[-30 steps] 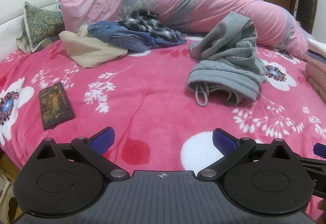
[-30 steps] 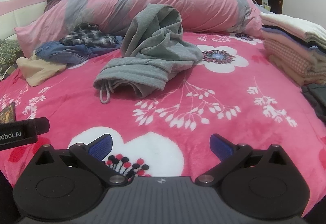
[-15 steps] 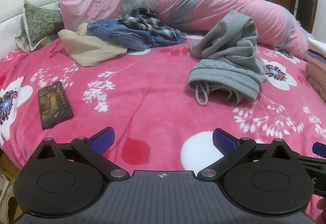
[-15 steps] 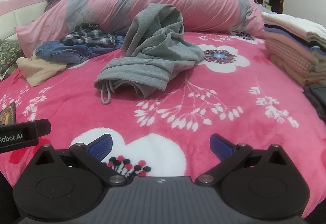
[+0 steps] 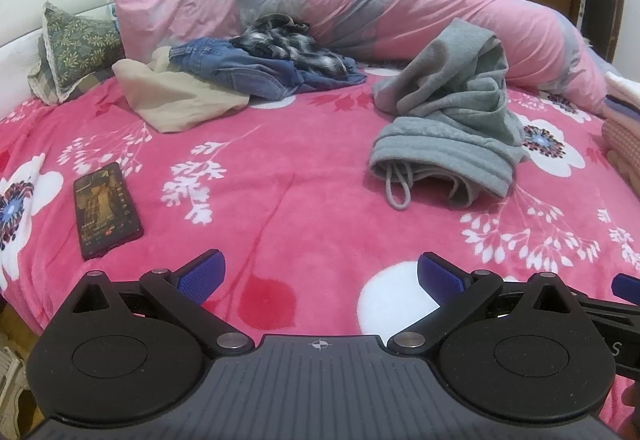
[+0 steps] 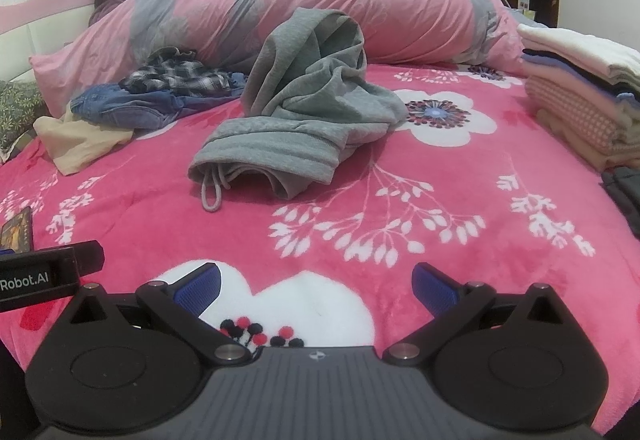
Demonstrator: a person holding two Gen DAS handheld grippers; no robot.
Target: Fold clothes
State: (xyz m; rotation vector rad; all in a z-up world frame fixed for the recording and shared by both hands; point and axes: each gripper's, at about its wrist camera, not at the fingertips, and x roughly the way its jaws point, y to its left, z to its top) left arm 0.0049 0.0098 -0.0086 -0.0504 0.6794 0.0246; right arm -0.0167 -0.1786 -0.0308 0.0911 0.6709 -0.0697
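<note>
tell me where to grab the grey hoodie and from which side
Grip the ribbed hem band of the grey hoodie, coming from the near side, low over the blanket. That band lies flat and faces both open grippers, left gripper and right gripper, while the rest is heaped up behind it. Probably take one end each, clear of the drawcord.

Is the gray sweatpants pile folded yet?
No. The gray sweatpants lie crumpled in a heap on the blanket, waistband drawstring hanging loose.
</note>
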